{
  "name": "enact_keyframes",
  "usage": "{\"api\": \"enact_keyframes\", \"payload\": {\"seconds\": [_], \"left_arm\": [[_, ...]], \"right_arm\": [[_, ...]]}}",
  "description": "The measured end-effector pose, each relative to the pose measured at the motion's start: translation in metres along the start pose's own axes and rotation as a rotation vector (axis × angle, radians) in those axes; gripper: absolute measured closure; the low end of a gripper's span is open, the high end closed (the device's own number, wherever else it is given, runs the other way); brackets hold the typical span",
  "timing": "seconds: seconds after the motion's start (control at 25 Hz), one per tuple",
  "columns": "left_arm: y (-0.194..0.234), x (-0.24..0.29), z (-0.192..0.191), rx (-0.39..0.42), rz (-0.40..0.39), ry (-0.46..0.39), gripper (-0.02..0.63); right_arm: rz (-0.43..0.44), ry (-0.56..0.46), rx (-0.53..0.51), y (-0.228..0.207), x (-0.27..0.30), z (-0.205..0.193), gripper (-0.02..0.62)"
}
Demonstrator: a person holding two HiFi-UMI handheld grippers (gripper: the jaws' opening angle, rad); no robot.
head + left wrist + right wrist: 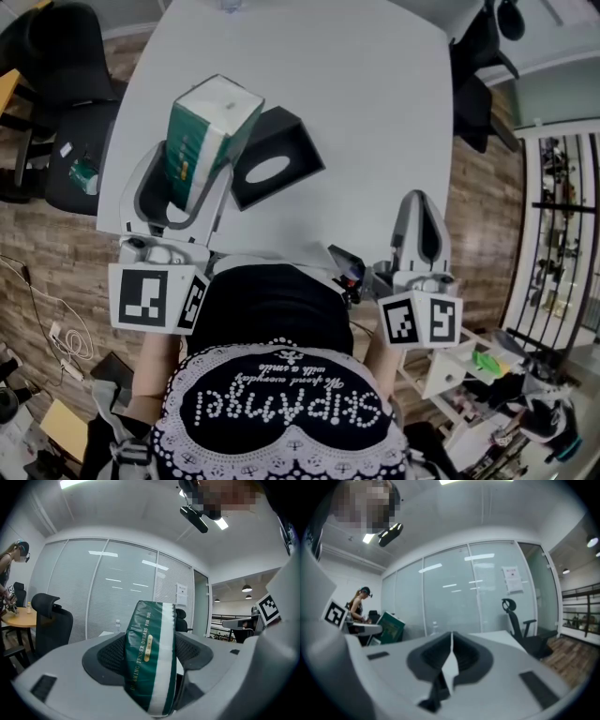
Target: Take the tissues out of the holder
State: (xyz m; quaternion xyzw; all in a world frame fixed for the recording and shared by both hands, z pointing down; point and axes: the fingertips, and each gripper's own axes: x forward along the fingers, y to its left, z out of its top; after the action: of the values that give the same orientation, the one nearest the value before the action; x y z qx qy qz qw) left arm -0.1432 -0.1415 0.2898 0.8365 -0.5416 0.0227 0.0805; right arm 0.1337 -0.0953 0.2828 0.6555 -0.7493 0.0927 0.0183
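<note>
From the head view: find the tissue pack (208, 127) clamped in the left gripper (190, 173), raised off the table (375, 84) and tilted, its lower end sunk between the jaws; note the black holder (277, 155) lying on the table just beside and below, oval slot upward, apparently clear of the pack; judge the pulling-out as good as done, with only carrying off and setting down left; find the right gripper (419, 199) well apart near the right edge of the table, touching nothing.

From the left gripper view: see both jaws pressed against the broad faces of the pack (150, 663), the green wrapper standing up between them; squeeze no harder, given soft contents likely to crush; squeeze no looser either, given a glossy and probably slippery film; carry slowly away from the holder, lower onto bare table, and release only once rested there.

From the right gripper view: read the right gripper (451, 641) as clenched on nothing, jaws meeting along a thin seam; spot the pack (391, 626) off to the left; bring this gripper down onto the holder only if steadying seems needed.
</note>
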Motion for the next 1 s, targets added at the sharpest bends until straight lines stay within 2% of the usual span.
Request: {"api": "enact_keyframes", "payload": {"seconds": [0.56, 1.0], "left_arm": [[0.001, -0.014, -0.022, -0.004, 0.005, 0.034, 0.256], [0.000, -0.018, -0.028, -0.010, -0.001, 0.053, 0.256]], "right_arm": [[0.019, 0.025, -0.002, 0.006, -0.014, -0.009, 0.560], [-0.002, 0.035, -0.005, -0.002, -0.023, -0.010, 0.560]]}}
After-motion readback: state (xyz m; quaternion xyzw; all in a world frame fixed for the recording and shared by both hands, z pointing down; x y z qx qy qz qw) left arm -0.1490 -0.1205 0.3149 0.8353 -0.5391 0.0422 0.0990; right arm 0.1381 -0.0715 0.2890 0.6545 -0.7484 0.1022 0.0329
